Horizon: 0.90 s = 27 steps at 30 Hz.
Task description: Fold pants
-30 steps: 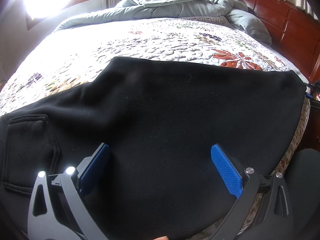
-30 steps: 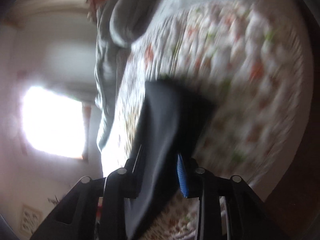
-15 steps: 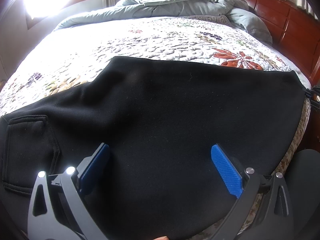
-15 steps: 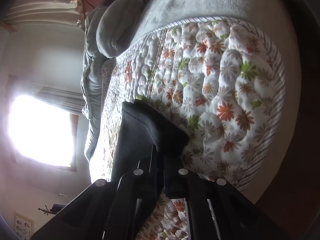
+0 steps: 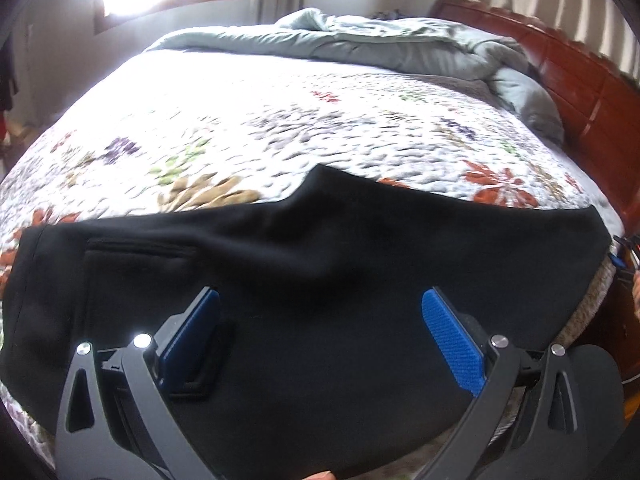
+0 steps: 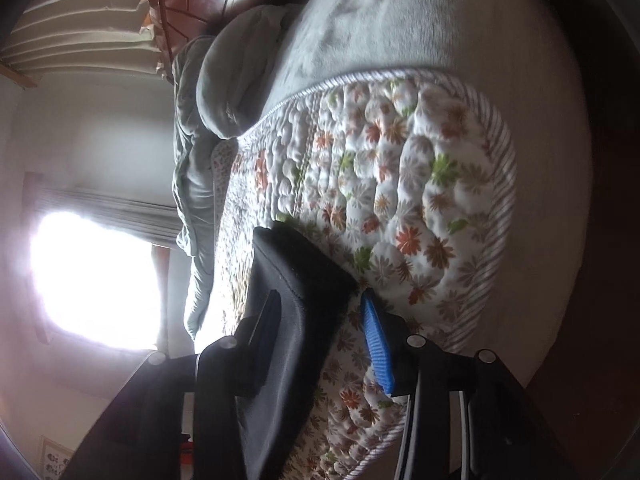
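Observation:
Black pants lie spread across the near edge of a floral quilt, a back pocket at the left. My left gripper is open and hovers over the pants' middle, holding nothing. In the right wrist view the pants' leg end lies at the quilt's corner between the two fingers of my right gripper, which is open around it, with daylight beside the blue pad. The right gripper also shows at the far right edge of the left wrist view.
A grey-green duvet is bunched at the far side of the bed against a red wooden headboard. A bright window is beyond the bed. The quilt's striped edge drops off by the right gripper.
The right gripper was shut on the leg end half a second ago and has opened. The left gripper has pulled back and risen, so more of the quilt and the pocket show.

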Motion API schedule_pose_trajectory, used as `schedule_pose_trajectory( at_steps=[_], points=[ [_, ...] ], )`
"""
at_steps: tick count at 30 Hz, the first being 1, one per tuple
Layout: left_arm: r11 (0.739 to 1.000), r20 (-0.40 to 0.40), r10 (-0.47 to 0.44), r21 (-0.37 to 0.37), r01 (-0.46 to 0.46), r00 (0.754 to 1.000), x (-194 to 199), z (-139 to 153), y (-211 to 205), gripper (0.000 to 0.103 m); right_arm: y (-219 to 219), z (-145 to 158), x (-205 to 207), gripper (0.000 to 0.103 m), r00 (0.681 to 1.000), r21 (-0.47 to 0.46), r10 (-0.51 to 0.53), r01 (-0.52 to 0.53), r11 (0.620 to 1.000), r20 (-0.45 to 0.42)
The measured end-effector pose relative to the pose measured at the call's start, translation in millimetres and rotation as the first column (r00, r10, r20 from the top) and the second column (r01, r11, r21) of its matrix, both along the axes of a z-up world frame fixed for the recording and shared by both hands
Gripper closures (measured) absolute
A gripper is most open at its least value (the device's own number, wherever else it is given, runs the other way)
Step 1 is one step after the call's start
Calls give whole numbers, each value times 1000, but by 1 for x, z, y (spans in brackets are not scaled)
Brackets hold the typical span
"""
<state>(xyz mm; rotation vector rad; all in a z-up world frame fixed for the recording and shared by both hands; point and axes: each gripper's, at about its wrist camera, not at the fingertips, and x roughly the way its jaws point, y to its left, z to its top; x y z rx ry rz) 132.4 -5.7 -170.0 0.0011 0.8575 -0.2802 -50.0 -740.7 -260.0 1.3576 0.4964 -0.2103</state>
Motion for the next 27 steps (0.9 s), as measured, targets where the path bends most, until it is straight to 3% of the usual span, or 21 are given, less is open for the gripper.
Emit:
schedule_pose_trajectory(
  at_steps=[10, 12, 14, 22, 24, 25, 27],
  points=[
    [997, -33, 44, 58, -42, 998, 3, -15, 14, 3, 4, 3, 23, 58, 994, 1, 33, -33, 999, 102],
    [997, -34, 43, 59, -41, 998, 4, -16, 15, 3, 5, -1, 28, 58, 996, -7, 52, -51, 999, 78],
    [997, -36, 44, 69, -41, 998, 4, -17, 15, 3, 4, -9, 30, 67, 997, -1, 45, -45, 999, 65],
    [996, -36, 42, 83, -39, 998, 3, -20, 14, 3, 6, -7, 31, 65, 995, 1, 37, -37, 999, 96],
    [995, -34, 38, 91, -35, 999, 3, -20, 13, 3, 7, -2, 34, 71, 996, -23, 37, -35, 999, 75],
    [995, -34, 36, 90, -33, 999, 2, -19, 13, 3, 8, 0, 33, 86, 997, -33, 34, -32, 999, 63],
    [996, -35, 30, 87, -27, 999, 2, -19, 14, 3, 10, 6, 33, 87, 999, -56, 31, -29, 998, 43]
  ],
)
